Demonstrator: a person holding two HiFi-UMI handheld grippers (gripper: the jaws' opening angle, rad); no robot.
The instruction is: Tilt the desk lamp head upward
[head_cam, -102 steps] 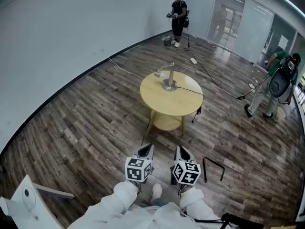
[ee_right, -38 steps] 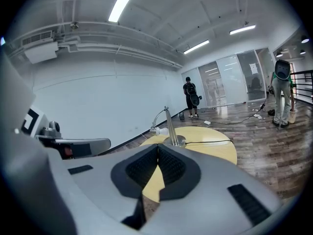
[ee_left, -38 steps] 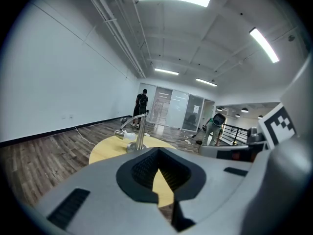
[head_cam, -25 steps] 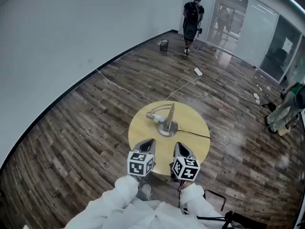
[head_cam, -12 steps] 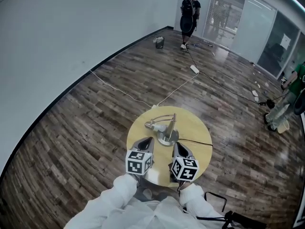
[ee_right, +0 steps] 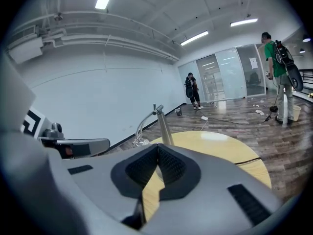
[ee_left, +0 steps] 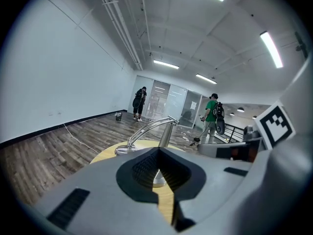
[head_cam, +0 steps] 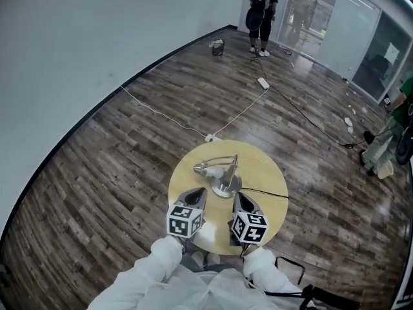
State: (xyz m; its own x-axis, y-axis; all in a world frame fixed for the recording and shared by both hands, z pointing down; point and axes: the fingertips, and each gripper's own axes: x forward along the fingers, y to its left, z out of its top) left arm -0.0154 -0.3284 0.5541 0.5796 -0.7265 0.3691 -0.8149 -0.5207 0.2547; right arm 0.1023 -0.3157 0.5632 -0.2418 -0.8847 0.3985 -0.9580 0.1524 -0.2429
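A silver desk lamp stands in the middle of a round yellow table. Its post rises from a round base and a curved arm bends left to the lamp head, which hangs low near the tabletop. My left gripper and right gripper hover side by side over the table's near part, just short of the base, both shut and empty. In the left gripper view the lamp head shows just beyond my left gripper. In the right gripper view the post rises beyond my right gripper.
A black cord runs from the lamp base off the table's right side. A white cable and a power strip lie on the wood floor. One person stands far back, another at the right. A black frame sits near my feet.
Both grippers have come forward over the table's near edge, so the lamp base now lies closer to their tips. Jaws stay shut.
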